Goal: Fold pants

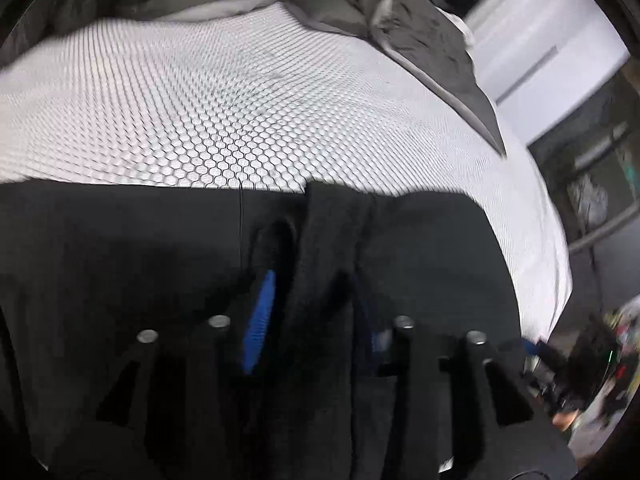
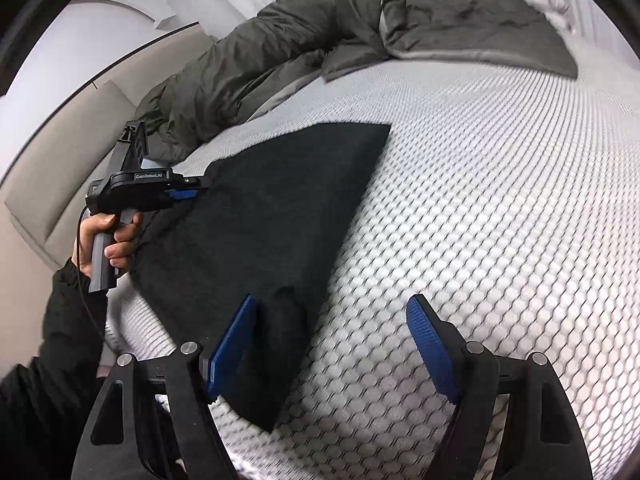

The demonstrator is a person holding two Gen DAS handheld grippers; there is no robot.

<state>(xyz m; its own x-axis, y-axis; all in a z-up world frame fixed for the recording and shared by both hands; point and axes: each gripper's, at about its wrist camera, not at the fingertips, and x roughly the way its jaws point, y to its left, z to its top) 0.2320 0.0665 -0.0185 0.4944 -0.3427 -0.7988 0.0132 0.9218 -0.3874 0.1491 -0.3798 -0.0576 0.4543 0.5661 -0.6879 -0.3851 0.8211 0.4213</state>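
Black pants (image 2: 264, 216) lie spread on a white honeycomb-patterned mattress (image 2: 480, 200). My left gripper (image 1: 316, 300) is shut on a bunched ridge of the pants (image 1: 332, 240); its blue pads (image 1: 260, 316) press the cloth. It also shows in the right wrist view (image 2: 188, 192), held by a hand at the pants' left edge. My right gripper (image 2: 332, 344) is open above the pants' near corner, left blue pad (image 2: 232, 344) over the cloth, right pad over bare mattress. It holds nothing.
A dark grey duvet (image 2: 280, 52) is heaped along the far side of the mattress, with a grey pillow (image 1: 432, 44) at its end. A beige headboard (image 2: 60, 160) stands at the left. Cluttered shelves (image 1: 600, 184) stand beyond the bed's right edge.
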